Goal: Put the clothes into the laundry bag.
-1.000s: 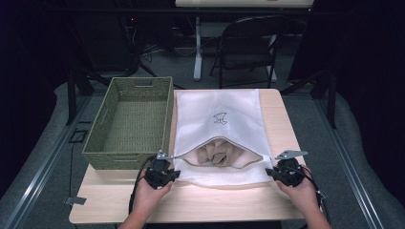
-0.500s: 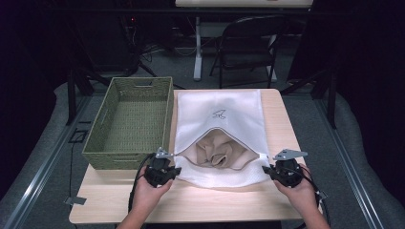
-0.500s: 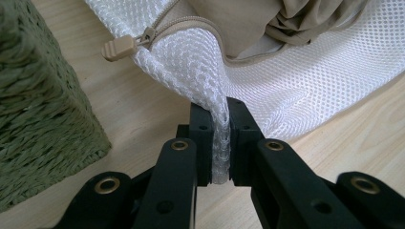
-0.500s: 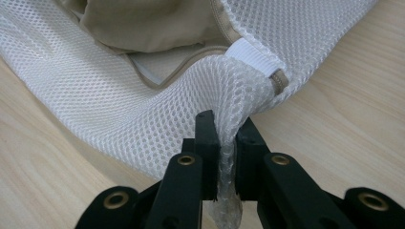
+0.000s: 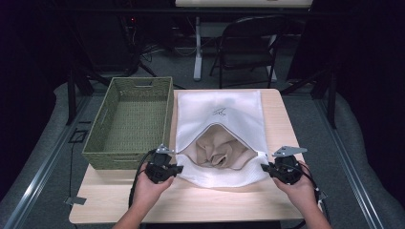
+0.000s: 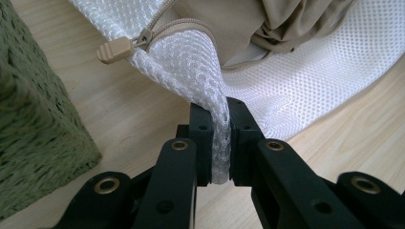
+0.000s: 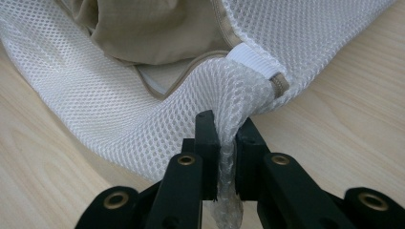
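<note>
The left gripper (image 6: 220, 143) pinches the mesh bag (image 5: 224, 174) at one end of its opening, and the right gripper (image 7: 228, 148) pinches the other end. Between them, beige cloth (image 5: 219, 150) lies inside the bag on the counter (image 5: 200, 202).

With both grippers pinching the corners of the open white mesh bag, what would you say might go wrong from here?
1. The left gripper and right gripper each clamp only a thin fold of the white mesh laundry bag; under pull the mesh might slip out or snag.
2. The zipper is open and the beige crumpled cloth sits at the mouth; lifting or tilting could spill it onto the wooden table.
3. The green woven basket stands beside the left gripper; a sideways move may bump it.
</note>
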